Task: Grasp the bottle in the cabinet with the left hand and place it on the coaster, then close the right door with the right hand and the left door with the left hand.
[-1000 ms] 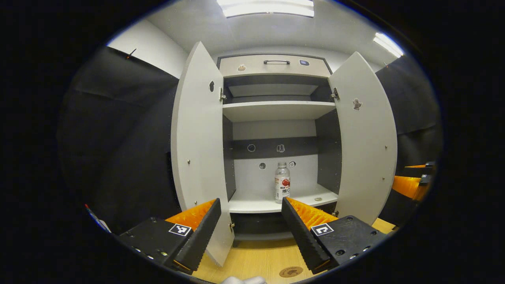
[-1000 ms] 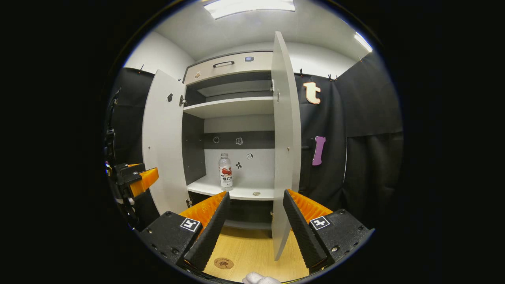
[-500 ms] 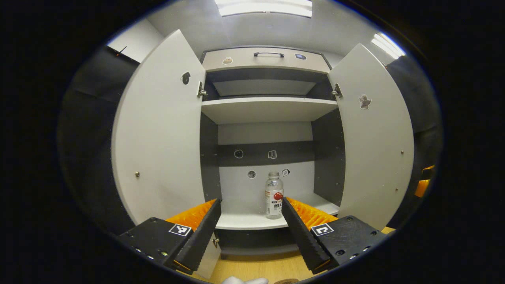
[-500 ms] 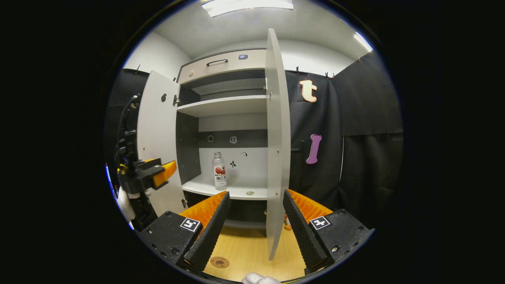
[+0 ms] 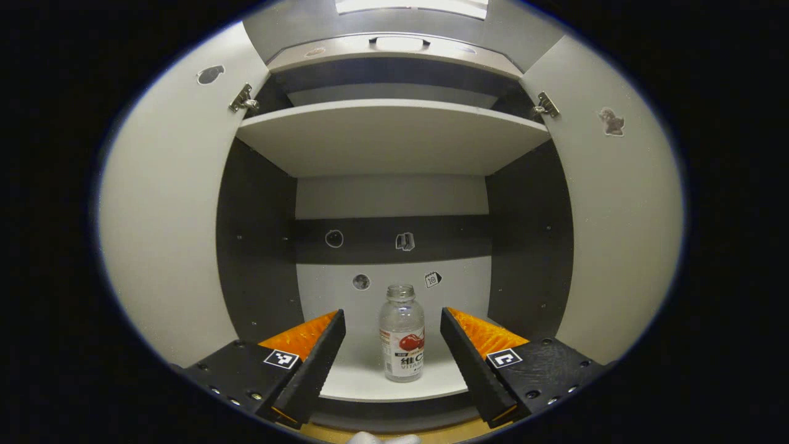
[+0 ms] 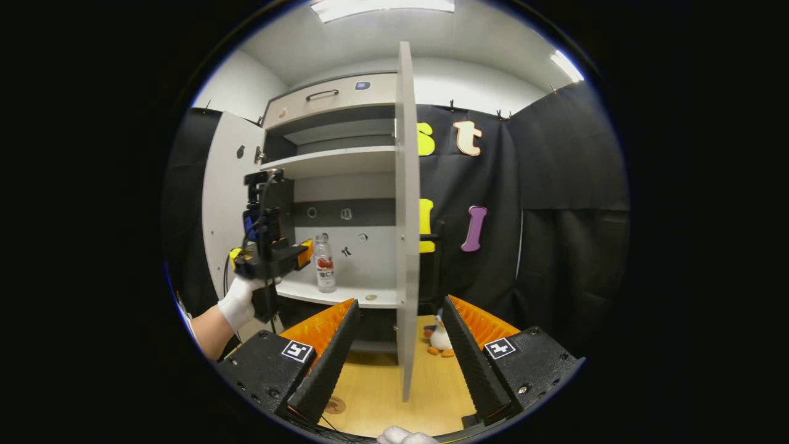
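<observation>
A clear bottle (image 5: 401,333) with a red-and-white label stands upright on the cabinet's lower shelf (image 5: 363,385). My left gripper (image 5: 391,313) is open, and in the left gripper view the bottle sits centred in the gap between its fingers, untouched. In the right gripper view a gloved hand (image 6: 237,302) holds the left gripper (image 6: 290,256) just short of the bottle (image 6: 324,263). My right gripper (image 6: 400,302) hangs open and holds nothing, in front of the right door's edge (image 6: 405,216). Part of the round coaster (image 6: 335,405) shows on the wooden top.
Both doors stand wide open: the left door (image 5: 166,216) and the right door (image 5: 622,216) flank my left gripper. An upper shelf (image 5: 388,132) spans above. A small round thing (image 6: 370,297) lies on the lower shelf. A toy duck (image 6: 439,338) sits behind the right door.
My left gripper has moved forward between the doors to the lower shelf, and the bottle now looks larger and centred between its fingers. My right gripper has drifted slightly right.
</observation>
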Available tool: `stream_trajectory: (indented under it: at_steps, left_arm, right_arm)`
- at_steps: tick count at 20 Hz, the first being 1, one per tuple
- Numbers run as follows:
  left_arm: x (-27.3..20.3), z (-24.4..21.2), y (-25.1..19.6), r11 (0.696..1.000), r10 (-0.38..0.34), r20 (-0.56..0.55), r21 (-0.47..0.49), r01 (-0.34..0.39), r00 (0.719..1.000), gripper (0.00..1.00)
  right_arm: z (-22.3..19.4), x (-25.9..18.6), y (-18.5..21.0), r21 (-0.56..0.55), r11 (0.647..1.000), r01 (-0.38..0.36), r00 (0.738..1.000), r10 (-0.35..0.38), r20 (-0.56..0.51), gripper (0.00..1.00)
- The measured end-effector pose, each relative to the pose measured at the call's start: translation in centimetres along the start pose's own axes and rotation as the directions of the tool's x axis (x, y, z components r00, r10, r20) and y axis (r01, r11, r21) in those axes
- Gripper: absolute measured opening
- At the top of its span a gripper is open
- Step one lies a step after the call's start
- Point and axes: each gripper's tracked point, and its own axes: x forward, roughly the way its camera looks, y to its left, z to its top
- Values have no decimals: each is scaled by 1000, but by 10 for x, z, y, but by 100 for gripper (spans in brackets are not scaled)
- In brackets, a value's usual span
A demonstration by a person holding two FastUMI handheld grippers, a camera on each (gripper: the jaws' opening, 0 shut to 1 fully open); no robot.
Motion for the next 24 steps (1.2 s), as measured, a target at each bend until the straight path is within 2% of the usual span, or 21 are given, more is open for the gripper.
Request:
stream_trajectory:
  at_steps: [2,5,8,13,16,17,18,19,24]
  left_arm:
    - [22,-11,-5,1000,1,-24,-28,-2,1000,92]
    - [51,-21,-6,999,15,-27,-44,-16,1000,94]
    - [73,-33,2,998,55,-45,-20,-56,998,94]
    - [99,-59,3,996,67,-102,-44,-72,993,94]
    - [105,-64,3,996,68,-108,-42,-73,992,95]
    - [105,-62,5,996,72,-105,-41,-77,992,91]
    - [106,-63,4,996,79,-109,-40,-84,991,82]
    - [100,-61,4,996,78,-120,-43,-84,990,77]
    - [62,-32,15,996,57,-76,-68,-62,995,76]
  right_arm:
    - [-4,0,-11,-8,1000,29,999,-29,-19,83]
    - [-11,1,-24,-11,998,59,997,-59,-47,83]
    - [-18,1,-32,-14,998,69,995,-70,-72,83]
    - [-27,3,-39,-9,998,69,993,-69,-99,83]
    - [-29,1,-44,-3,997,72,992,-72,-106,83]
    - [-28,-1,-46,-1,997,76,992,-75,-104,83]
    - [-29,-2,-47,0,997,78,992,-78,-101,83]
    - [-29,-4,-49,3,997,82,992,-81,-101,83]
    - [-30,-11,-50,3,997,82,993,-81,-83,83]
